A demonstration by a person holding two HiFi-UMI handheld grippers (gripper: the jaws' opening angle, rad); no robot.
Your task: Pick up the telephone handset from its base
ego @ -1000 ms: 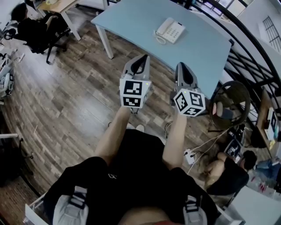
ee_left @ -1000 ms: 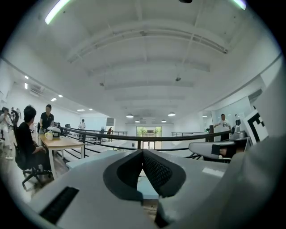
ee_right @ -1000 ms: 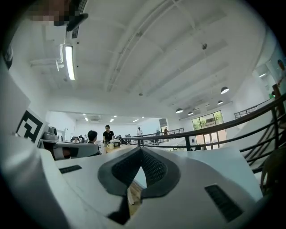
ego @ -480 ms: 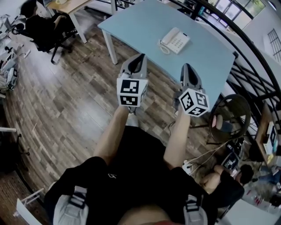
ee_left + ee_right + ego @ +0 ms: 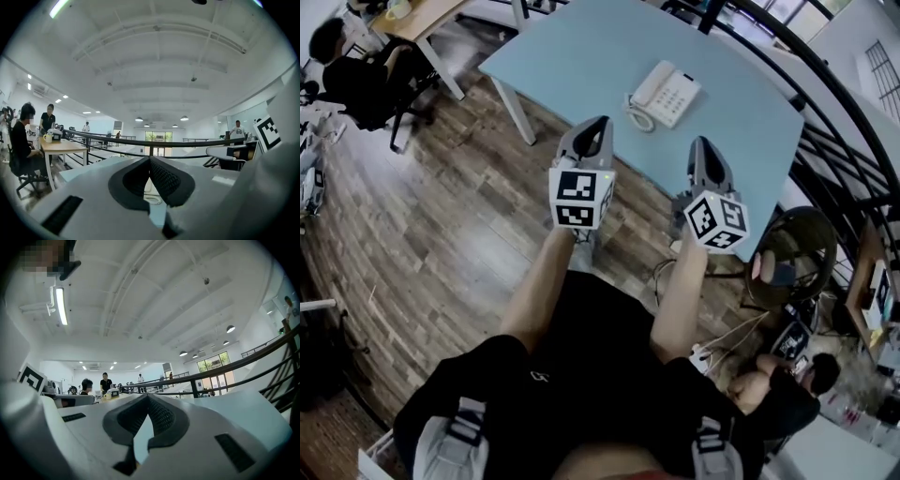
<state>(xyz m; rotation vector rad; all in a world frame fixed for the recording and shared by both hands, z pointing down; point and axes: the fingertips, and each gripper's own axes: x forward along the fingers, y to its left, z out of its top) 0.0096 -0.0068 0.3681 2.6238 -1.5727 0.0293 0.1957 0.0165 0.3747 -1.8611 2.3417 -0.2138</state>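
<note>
A white telephone (image 5: 666, 95) sits on the light blue table (image 5: 581, 56), its handset (image 5: 649, 83) resting on the left side of the base with the coiled cord (image 5: 637, 112) in front. Both grippers are held level at the table's near edge, short of the phone. My left gripper (image 5: 602, 124) is shut and empty; in the left gripper view its tips (image 5: 150, 158) meet, and a bit of the cord (image 5: 152, 198) shows below them. My right gripper (image 5: 699, 143) is also shut with nothing in it, its pads (image 5: 159, 416) closed together.
A black railing (image 5: 825, 103) runs behind the table on the right. A person sits on a chair (image 5: 366, 75) at a wooden desk (image 5: 427, 11) at the upper left. A round chair (image 5: 792, 234) and a person on the floor (image 5: 778, 370) are at the right, with cables (image 5: 722, 328).
The table and phone have come closer in the head view. Both grippers have moved forward together to the table's near edge, still shut.
</note>
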